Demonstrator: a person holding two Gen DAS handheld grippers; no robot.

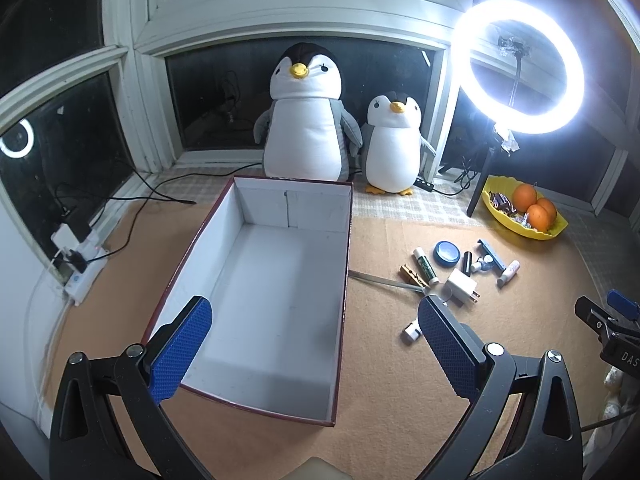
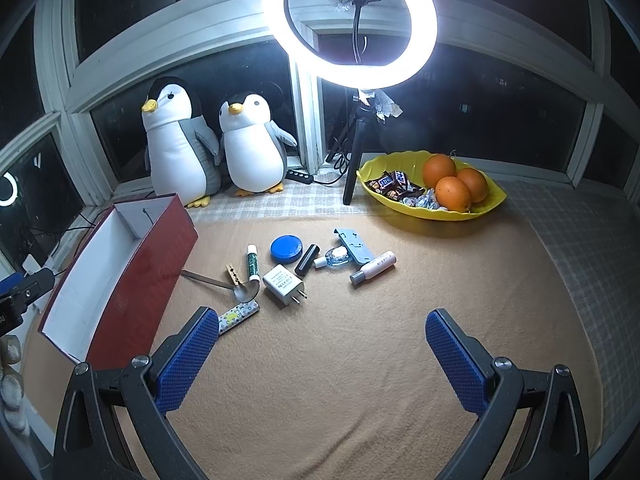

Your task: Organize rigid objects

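Both tongs, left tongs (image 1: 316, 350) and right tongs (image 2: 322, 356), are hanging wide open, gripping nothing, over the tan tabletop (image 2: 360, 360); small items (image 2: 280, 276) are lying beside the box (image 1: 260, 280), ring light (image 2: 350, 20) glaring at dark windows (image 2: 500, 96).

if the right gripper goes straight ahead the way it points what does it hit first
Probably bare tan mat first; farther along that line lies the pink-white tube with a grey cap, though depth is unclear.

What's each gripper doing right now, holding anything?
Left gripper: open, holding nothing, above the box.
Right gripper: open, holding nothing, above the mat.
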